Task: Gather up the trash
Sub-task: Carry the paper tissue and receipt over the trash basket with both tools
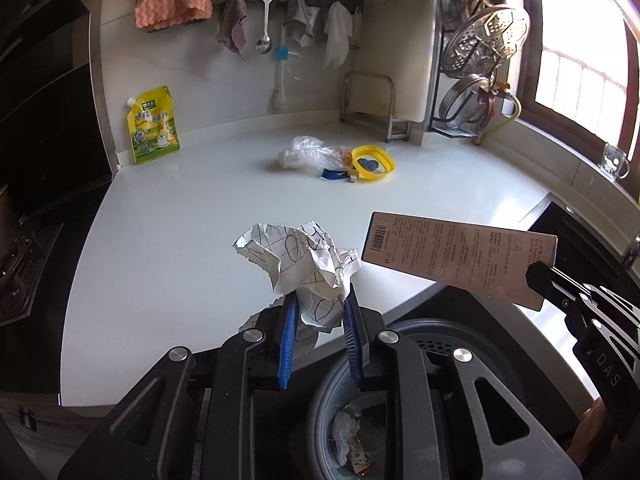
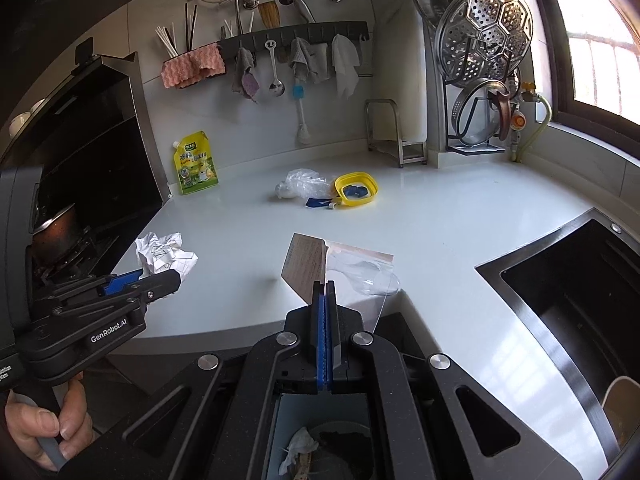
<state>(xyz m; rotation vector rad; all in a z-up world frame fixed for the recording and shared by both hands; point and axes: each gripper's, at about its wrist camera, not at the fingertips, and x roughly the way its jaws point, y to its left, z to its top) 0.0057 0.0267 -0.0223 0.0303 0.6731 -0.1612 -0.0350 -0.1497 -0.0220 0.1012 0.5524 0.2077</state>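
Paper (image 1: pixel 304 264), crumpled and printed with grid lines, sits pinched in your left gripper (image 1: pixel 320 304), its blue pads (image 1: pixel 289 332) pressed against the wad from both sides; you hold it above the near edge of the counter (image 1: pixel 200 208), with the bin (image 1: pixel 360 412) below and to the right, scraps already inside; your right gripper (image 1: pixel 538 276) comes in from the right, clamped on the card (image 1: pixel 460 256); a plastic bag (image 1: pixel 306 152) and yellow lid (image 1: pixel 374 164) lie together far back on the counter; a yellow pouch (image 1: pixel 153 126) leans on the wall.

From the right wrist, your right gripper (image 2: pixel 325 286) is pressed tight on the card (image 2: pixel 306 264), clear packaging (image 2: pixel 366 276) hanging off it; the bin (image 2: pixel 320 440) is directly beneath; the left gripper (image 2: pixel 160 276) holds the paper (image 2: pixel 164 254) at left; the sink (image 2: pixel 580 300) lies to the right.
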